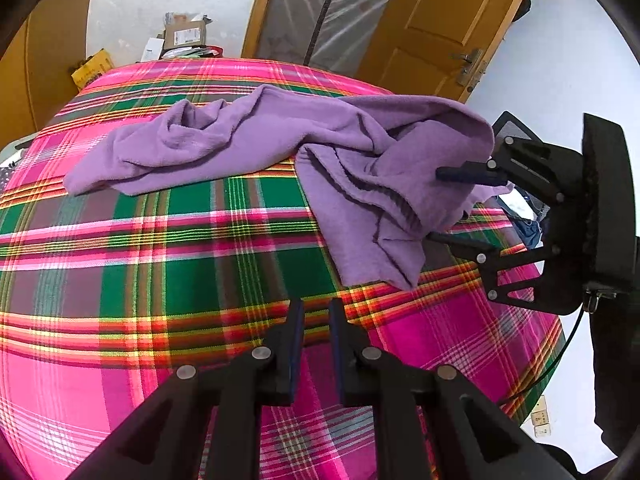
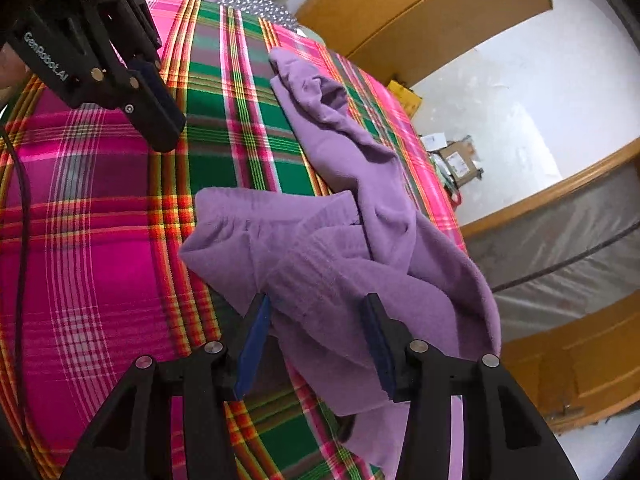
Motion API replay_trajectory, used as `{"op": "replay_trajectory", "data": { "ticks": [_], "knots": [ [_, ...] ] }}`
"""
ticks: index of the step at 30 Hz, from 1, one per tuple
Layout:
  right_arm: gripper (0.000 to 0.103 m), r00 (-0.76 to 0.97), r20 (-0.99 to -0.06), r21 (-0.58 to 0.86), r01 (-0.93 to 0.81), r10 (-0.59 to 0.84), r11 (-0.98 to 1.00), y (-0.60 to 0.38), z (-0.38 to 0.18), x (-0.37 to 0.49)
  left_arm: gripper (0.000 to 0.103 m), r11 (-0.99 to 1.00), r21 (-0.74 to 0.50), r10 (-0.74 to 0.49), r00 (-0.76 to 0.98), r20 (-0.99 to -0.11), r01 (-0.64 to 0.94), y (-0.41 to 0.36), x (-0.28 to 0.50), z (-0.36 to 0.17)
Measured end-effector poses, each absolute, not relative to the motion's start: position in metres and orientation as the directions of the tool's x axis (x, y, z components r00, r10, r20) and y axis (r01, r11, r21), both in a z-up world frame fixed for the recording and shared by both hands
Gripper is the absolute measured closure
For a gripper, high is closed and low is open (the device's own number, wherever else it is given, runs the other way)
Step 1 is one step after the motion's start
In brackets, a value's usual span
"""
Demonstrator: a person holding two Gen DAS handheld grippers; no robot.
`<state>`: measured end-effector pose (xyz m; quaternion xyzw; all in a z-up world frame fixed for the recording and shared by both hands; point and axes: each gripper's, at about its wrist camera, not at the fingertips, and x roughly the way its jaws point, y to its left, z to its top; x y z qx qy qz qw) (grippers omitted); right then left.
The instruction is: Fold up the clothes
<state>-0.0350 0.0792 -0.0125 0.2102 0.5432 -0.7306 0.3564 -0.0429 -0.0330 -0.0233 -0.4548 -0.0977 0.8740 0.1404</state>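
A crumpled purple garment point(image 1: 240, 140) point(image 2: 340, 152) lies across the far and right part of a bed covered with a pink and green plaid sheet point(image 1: 160, 240) point(image 2: 100, 240). My right gripper point(image 2: 316, 304) point(image 1: 444, 206) stands open at the garment's bunched right end. One finger is over the cloth and the other at its lower edge, so a fold lies between the wide-apart jaws. My left gripper point(image 1: 316, 308) point(image 2: 170, 120) hovers over bare sheet in front of the garment. Its pads are a narrow gap apart and nothing is between them.
A yellow-brown wooden door point(image 1: 440, 20) and a plastic-wrapped mattress point(image 1: 320, 8) stand behind the bed. Cardboard boxes point(image 1: 186, 34) point(image 2: 460, 160) and a yellow box point(image 1: 90, 68) lie on the floor past the far edge. A wooden cabinet point(image 2: 420, 8) stands nearby.
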Motion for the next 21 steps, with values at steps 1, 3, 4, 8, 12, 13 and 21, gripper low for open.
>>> {"op": "replay_trajectory", "data": {
  "ticks": [1,3,4,8,12,13,21],
  "knots": [
    [0.054,-0.66,-0.695,-0.651,0.746,-0.285,-0.141,0.079,-0.014,-0.035,0.09,-0.941,-0.299,0.334,-0.546,-0.768,-0.155,-0.033,-0.043,-0.023],
    [0.054,-0.664,-0.696,-0.662,0.74,-0.272,-0.114,0.078,-0.017,-0.034,0.091,-0.942,-0.3,0.334,-0.546,-0.769,-0.153,-0.034,-0.043,-0.024],
    [0.054,-0.665,-0.696,-0.663,0.74,-0.271,-0.111,0.078,-0.016,-0.034,0.091,-0.942,-0.301,0.333,-0.546,-0.769,-0.151,-0.035,-0.043,-0.024],
    [0.054,-0.666,-0.696,-0.665,0.739,-0.267,-0.111,0.082,-0.014,-0.036,0.091,-0.941,-0.302,0.335,-0.543,-0.77,-0.152,-0.036,-0.042,-0.024],
    [0.054,-0.697,-0.671,-0.689,0.712,-0.252,-0.133,0.088,-0.011,-0.042,0.091,-0.939,-0.305,0.342,-0.535,-0.772,-0.159,-0.032,-0.043,-0.026],
    [0.054,-0.703,-0.662,-0.693,0.706,-0.259,-0.146,0.088,-0.009,-0.043,0.091,-0.938,-0.306,0.344,-0.533,-0.773,-0.162,-0.031,-0.044,-0.027],
    [0.054,-0.69,-0.618,-0.634,0.721,-0.377,-0.281,0.082,0.014,-0.052,0.09,-0.933,-0.316,0.358,-0.523,-0.773,-0.172,-0.027,-0.043,-0.028]
  ]
}}
